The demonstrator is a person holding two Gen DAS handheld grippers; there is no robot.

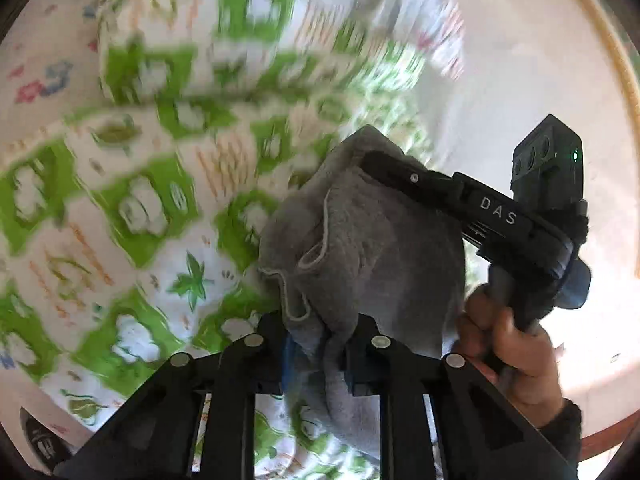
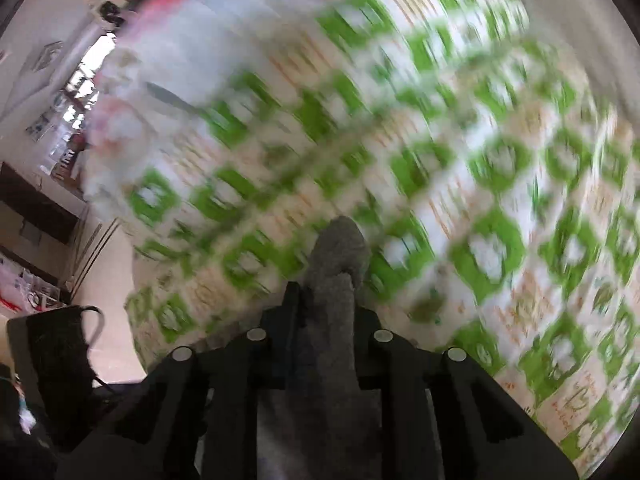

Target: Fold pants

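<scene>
The grey pants [image 1: 360, 248] hang bunched up over a green-and-white patterned bedsheet [image 1: 140, 208]. My left gripper [image 1: 318, 340] is shut on a fold of the grey cloth, which passes down between its fingers. In the left wrist view my right gripper [image 1: 372, 160] comes in from the right, held by a hand [image 1: 516, 344], and pinches the upper edge of the pants. In the right wrist view the right gripper [image 2: 326, 320] is shut on a grey strip of the pants [image 2: 336, 264], which sticks out past its fingertips. Both views are motion-blurred.
The patterned sheet [image 2: 480, 200] fills most of both views. A pale cloth with red and blue prints [image 1: 432, 20] lies at the far side. A dark bag [image 2: 52, 360] sits on the floor at the left, with shelves and furniture [image 2: 48, 128] beyond it.
</scene>
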